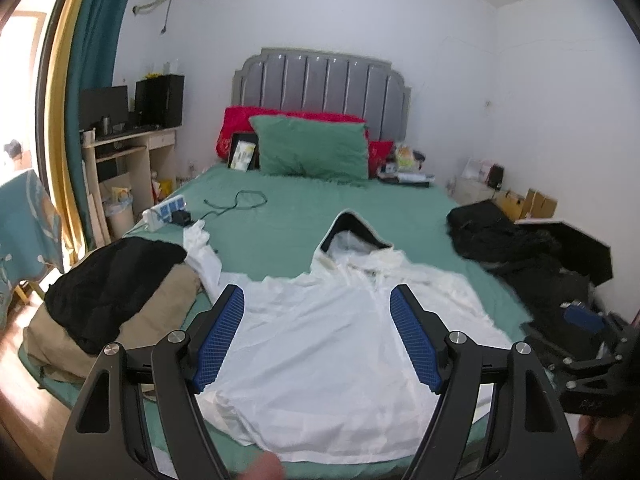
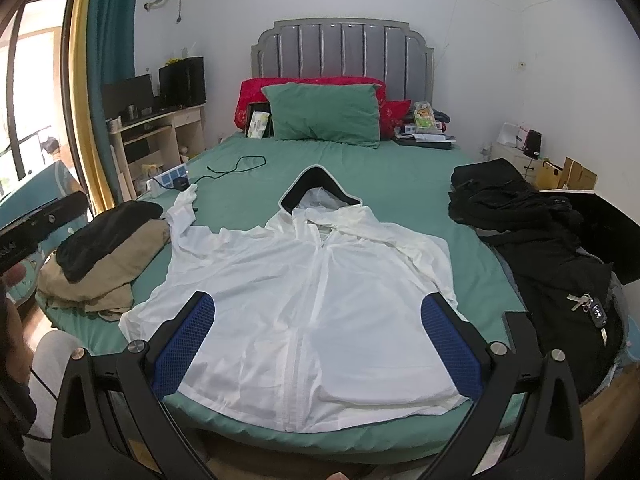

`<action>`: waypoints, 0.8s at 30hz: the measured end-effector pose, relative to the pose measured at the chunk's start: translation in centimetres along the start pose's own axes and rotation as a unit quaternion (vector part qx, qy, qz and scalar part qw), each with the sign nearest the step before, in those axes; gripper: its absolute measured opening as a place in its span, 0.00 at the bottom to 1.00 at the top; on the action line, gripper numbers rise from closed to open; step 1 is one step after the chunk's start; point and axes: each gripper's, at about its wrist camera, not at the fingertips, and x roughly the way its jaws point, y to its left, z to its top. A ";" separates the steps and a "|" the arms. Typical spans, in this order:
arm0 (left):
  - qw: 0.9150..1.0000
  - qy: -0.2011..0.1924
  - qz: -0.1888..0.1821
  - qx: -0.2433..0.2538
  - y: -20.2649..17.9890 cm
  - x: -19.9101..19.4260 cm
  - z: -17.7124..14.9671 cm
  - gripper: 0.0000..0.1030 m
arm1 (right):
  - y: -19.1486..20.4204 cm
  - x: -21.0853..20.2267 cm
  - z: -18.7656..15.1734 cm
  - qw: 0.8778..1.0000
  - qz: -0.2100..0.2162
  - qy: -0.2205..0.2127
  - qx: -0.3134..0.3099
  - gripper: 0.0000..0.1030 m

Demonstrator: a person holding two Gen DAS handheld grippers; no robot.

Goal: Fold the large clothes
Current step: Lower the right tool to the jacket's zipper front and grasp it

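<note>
A white hooded zip jacket (image 2: 312, 280) lies spread flat, front up, on the green bed (image 2: 400, 184), hood with dark lining toward the headboard. Its left sleeve stretches out to the upper left; the right sleeve is folded in along the body. In the left wrist view the jacket (image 1: 320, 340) lies under the fingers. My left gripper (image 1: 318, 300) is open and empty above the jacket's chest. My right gripper (image 2: 318, 308) is open and empty above the jacket's lower half, near the bed's foot edge.
A pile of black and tan clothes (image 2: 100, 248) sits on the bed's left edge. Black clothes and a bag with keys (image 2: 560, 264) lie on the right. A power strip and cable (image 2: 176, 180), green pillow (image 2: 324, 114) and clutter lie near the headboard.
</note>
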 end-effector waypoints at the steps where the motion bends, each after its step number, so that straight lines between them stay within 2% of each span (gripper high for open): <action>1: 1.000 0.008 -0.002 -0.001 0.2 0.5 -0.1 0.76 | 0.0 0.4 0.0 1.000 0.001 0.003 -0.001 0.99; 7: 0.999 0.049 -0.014 -0.002 1.2 4.7 -0.2 0.76 | 0.0 3.3 0.6 1.000 0.002 0.019 -0.009 0.99; 15: 0.998 0.062 -0.022 0.016 1.6 9.9 0.2 0.81 | -1.3 8.2 1.9 0.999 -0.007 0.033 -0.007 0.99; 21: 0.994 0.094 -0.060 0.001 2.3 15.6 -0.1 0.82 | -2.6 12.4 2.8 0.998 -0.013 0.055 -0.008 0.99; 24: 0.993 0.101 -0.052 0.009 2.9 18.6 0.0 0.82 | -3.1 14.8 3.1 0.998 -0.017 0.064 -0.014 0.99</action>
